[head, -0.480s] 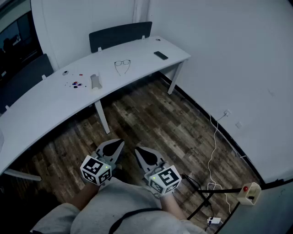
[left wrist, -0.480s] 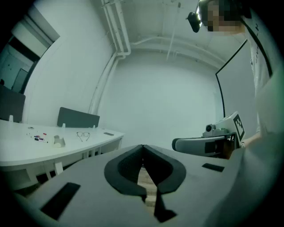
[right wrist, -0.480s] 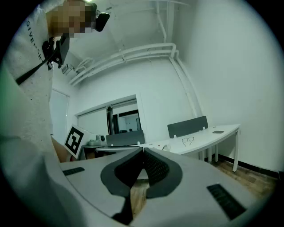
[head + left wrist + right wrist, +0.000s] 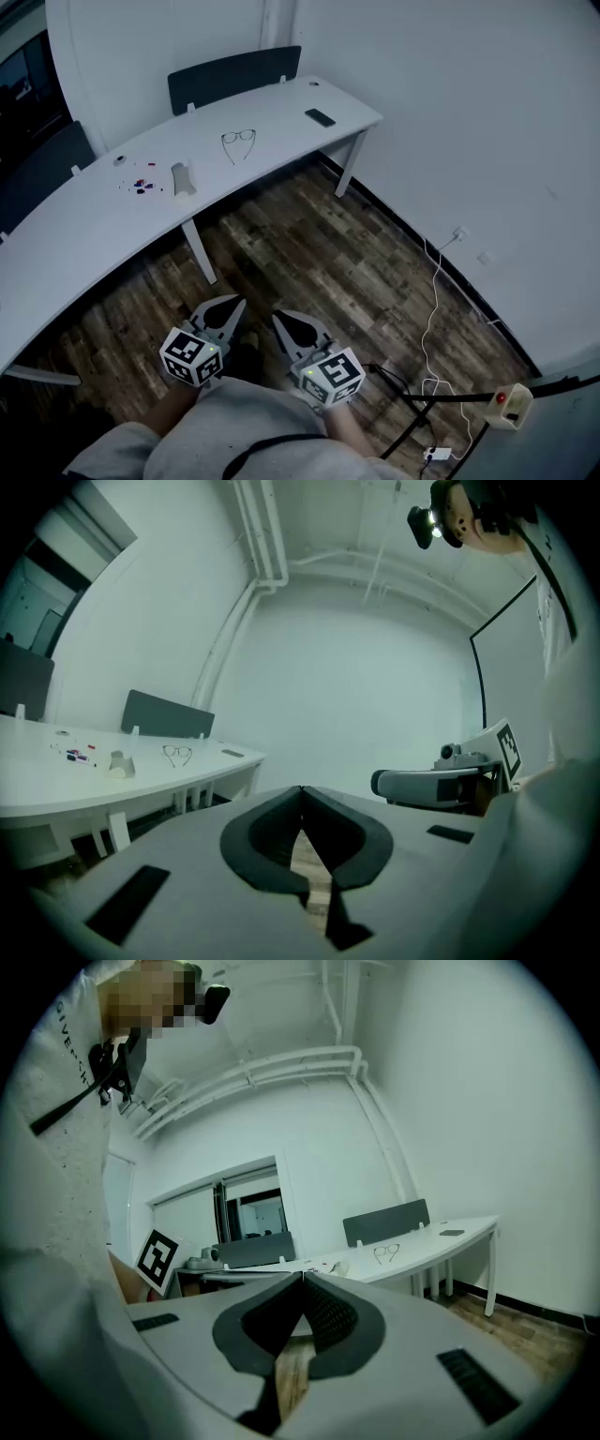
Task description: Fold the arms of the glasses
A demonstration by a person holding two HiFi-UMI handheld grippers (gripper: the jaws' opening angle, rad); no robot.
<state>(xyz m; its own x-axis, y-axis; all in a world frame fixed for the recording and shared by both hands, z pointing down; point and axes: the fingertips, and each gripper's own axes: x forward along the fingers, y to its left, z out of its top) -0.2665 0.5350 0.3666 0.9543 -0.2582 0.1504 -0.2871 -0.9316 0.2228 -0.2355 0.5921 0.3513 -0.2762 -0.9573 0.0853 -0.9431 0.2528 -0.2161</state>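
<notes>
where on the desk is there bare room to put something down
Bare desk between the glasses and the phone, plus the long stretch left of the small bits. Crowded only around those bits and the pale lump beside them.

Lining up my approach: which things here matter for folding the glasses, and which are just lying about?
For the job: glasses, left hand-held gripper, right hand-held gripper (both shut, empty).
Lying about: phone, beige object, small coloured bits, all on the white desk.
</notes>
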